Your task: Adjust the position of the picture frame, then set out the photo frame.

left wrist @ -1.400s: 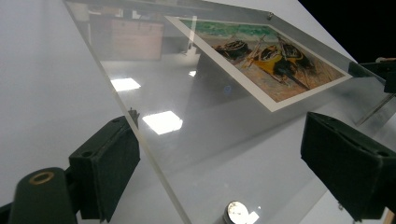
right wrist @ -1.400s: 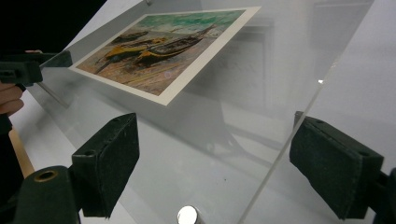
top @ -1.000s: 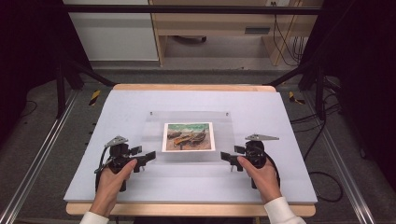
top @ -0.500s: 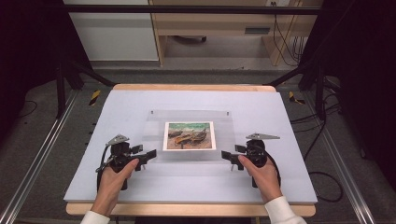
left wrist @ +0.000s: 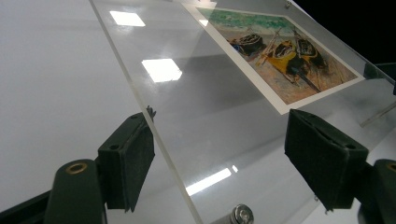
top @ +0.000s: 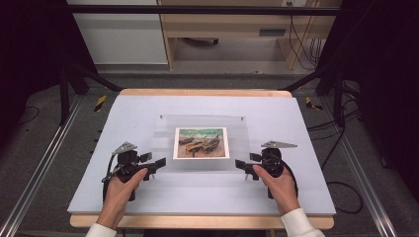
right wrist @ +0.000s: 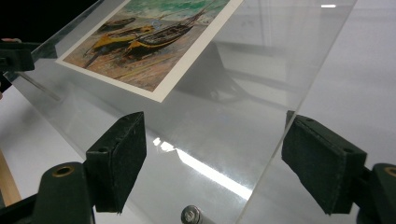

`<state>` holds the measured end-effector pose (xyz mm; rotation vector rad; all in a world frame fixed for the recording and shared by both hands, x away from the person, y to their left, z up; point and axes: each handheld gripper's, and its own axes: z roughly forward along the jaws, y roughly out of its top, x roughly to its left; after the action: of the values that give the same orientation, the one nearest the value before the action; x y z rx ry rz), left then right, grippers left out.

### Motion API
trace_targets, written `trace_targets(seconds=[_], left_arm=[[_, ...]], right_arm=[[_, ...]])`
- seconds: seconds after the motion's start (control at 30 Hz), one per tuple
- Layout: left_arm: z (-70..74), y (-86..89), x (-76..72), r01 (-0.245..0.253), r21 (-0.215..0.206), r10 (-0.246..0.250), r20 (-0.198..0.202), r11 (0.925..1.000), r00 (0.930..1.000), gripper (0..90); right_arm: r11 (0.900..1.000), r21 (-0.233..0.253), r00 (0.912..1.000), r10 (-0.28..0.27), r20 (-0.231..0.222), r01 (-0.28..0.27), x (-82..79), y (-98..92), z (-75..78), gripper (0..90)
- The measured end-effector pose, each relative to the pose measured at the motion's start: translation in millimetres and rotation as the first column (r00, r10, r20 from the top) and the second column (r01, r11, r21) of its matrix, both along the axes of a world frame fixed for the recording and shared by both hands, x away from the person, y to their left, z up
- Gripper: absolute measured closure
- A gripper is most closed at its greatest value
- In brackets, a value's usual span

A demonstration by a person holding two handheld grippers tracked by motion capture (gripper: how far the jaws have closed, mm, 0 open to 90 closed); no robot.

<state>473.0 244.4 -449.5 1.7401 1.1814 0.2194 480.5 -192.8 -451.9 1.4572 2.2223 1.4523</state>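
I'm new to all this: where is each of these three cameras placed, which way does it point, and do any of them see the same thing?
High view: above the person's side, looking forward and down on the table; both hands and the left gripper and right gripper show.
Left gripper view: rides the left gripper, looking along its fingers across the clear acrylic frame.
Right gripper view: rides the right gripper, looking along its fingers across the same frame from the opposite side.
Shared: all three see the boat picture inside the frame.

A wooden bench (top: 232, 29) and cables (top: 301, 34) lie beyond the table (top: 296, 113).
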Motion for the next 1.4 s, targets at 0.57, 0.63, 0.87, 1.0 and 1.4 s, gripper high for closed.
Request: trace_targets(seconds=[0.57,0.63,0.87,1.0,1.4], left_arm=[[5.4,-1.9,-1.0,-0.005,0.02,0.004,0.035,0.9998,0.9994,25.7],[5.4,-2.0,-1.0,-0.009,0.018,0.008,0.035,0.9998,0.9994,27.3],[6.1,-2.9,-1.3,-0.012,0.024,0.011,0.043,0.9996,0.999,28.3],[8.2,-4.7,-0.2,-0.011,0.041,0.009,0.053,0.9991,0.9985,28.3],[7.6,-8.7,5.3,-0.017,0.045,0.014,0.062,0.9988,0.998,30.8]], right_arm=[[1.0,-0.02,0.9995,-0.01,0.03,0.01,-2.1,-0.2,5.0,24.6],[1.0,-0.024,0.9988,-0.018,0.045,0.019,-2.7,-0.4,6.3,26.5],[0.999,-0.032,0.9982,-0.025,0.055,0.027,-4.0,-1.4,7.8,29.0],[0.999,-0.039,0.9976,-0.029,0.062,0.032,-4.0,-1.7,9.5,30.1],[0.997,-0.045,0.9953,-0.052,0.082,0.056,-3.1,-5.6,11.1,33.6]])
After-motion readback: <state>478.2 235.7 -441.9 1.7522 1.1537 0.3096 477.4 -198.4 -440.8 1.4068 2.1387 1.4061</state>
